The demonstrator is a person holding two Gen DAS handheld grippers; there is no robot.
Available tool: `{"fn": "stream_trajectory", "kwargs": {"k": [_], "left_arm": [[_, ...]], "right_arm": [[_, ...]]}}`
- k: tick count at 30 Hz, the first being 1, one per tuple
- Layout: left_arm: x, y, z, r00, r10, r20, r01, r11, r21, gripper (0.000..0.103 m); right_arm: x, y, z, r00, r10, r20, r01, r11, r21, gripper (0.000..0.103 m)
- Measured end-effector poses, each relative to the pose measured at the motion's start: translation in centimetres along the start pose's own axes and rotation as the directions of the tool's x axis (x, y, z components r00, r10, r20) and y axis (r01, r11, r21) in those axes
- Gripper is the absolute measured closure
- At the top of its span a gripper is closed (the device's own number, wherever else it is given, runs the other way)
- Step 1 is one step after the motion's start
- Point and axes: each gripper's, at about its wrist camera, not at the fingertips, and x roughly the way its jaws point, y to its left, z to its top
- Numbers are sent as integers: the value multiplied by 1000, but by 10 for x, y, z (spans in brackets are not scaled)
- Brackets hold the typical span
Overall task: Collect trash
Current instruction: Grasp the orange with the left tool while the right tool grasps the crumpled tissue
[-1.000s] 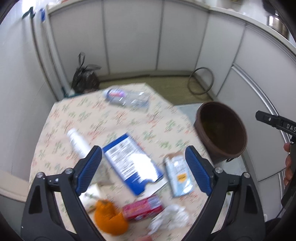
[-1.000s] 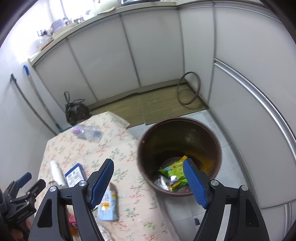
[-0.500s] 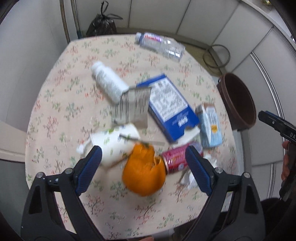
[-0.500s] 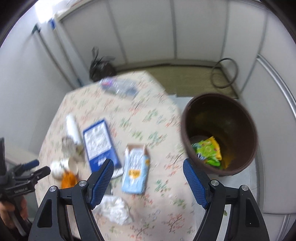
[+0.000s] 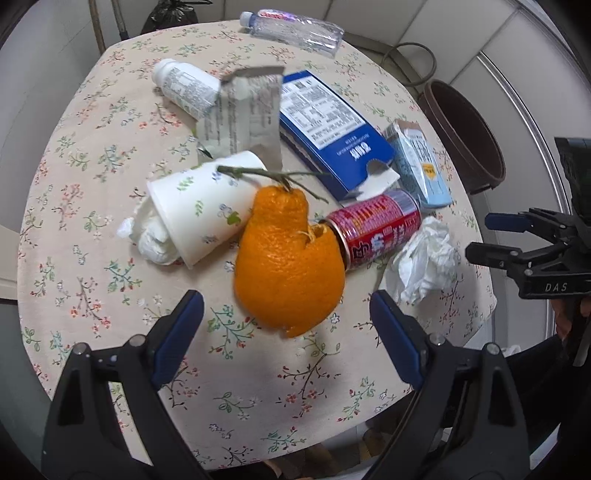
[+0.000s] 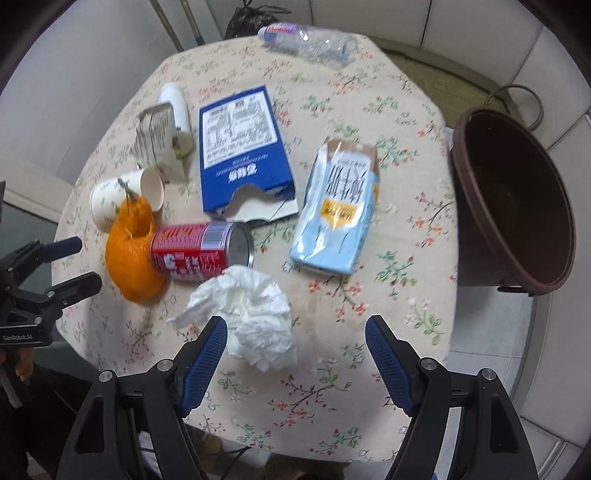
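Note:
Trash lies on a floral-cloth table [image 5: 92, 206]: an orange peel [image 5: 288, 254], a red can [image 5: 373, 229], a crumpled tissue [image 6: 255, 321], a tipped paper cup [image 5: 199, 206], a blue box [image 5: 328, 133], a light-blue carton [image 6: 338, 218], a silver wrapper [image 5: 243, 118], a white bottle [image 5: 184, 86] and a clear bottle [image 5: 295, 27]. My left gripper [image 5: 286, 339] is open, just short of the peel. My right gripper [image 6: 295, 354] is open above the table, just short of the tissue. A brown bin [image 6: 513, 195] stands right of the table.
A black bag [image 6: 255, 22] and a hose ring [image 5: 410, 62] lie on the floor beyond the table. White cabinets line the far and right sides. The table's near edge [image 6: 332, 454] is close below my right gripper.
Both grippers have swung down and in toward the table; the trash now looks much larger. The right view turned from the bin to the tissue. Both stay open.

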Motion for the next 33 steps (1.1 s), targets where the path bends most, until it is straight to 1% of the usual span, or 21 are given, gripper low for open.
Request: {"fn": "stream_trajectory", "kwargs": {"k": [2,5,8,11,13,14,16,18,19,20,21,22,23,24,27,30,33], "left_arm": [[4,-3,-1,1000,2,0,-2,1000,22,12],[10,-7,-2,999,31,24,-32,997,68,14],[17,-6,0,998,52,37,-55,995,87,18],[28,-4,2,999,48,17,-50,995,91,25],[33,-3,3,1000,28,3,-28,996,81,27],[34,-3,4,1000,25,3,-26,997,74,27],[33,-1,4,1000,17,8,-17,998,68,32],[32,0,4,1000,-6,6,6,998,60,41],[31,1,4,1000,-10,7,9,998,60,43],[29,1,3,1000,-14,10,13,998,60,49],[28,2,3,1000,-17,12,16,998,60,55],[26,2,3,1000,-20,14,19,998,58,58],[24,-2,2,1000,-24,17,23,998,54,64],[21,-1,1,1000,-26,18,25,998,50,69],[13,-1,0,1000,-21,15,21,999,51,77],[0,1,-4,999,-23,24,22,999,41,80],[-14,0,-5,998,-21,51,19,999,43,82]], "right_arm": [[9,6,-2,1000,17,-24,-17,1000,-4,24],[21,11,-4,998,36,-51,-36,999,-1,24],[34,13,-5,996,51,-77,-50,999,15,24],[44,9,-5,994,54,-90,-51,998,38,24],[50,5,-6,993,59,-99,-54,997,56,24],[53,3,-6,993,64,-101,-58,996,63,24],[56,0,-6,992,71,-101,-64,996,69,26],[59,-2,-7,993,71,-97,-65,996,66,32],[60,-2,-8,992,76,-96,-70,995,65,38],[61,-3,-9,992,87,-96,-80,994,71,45],[62,-2,-8,991,96,-98,-88,993,77,50],[63,-2,-8,989,109,-104,-101,991,84,57],[65,-1,-5,987,118,-107,-109,990,87,67],[65,0,-5,986,124,-107,-115,989,88,71],[62,5,-3,989,116,-91,-110,991,76,78],[53,11,-2,990,124,-71,-120,991,59,81],[38,12,-3,990,134,-40,-133,990,45,83]]}}
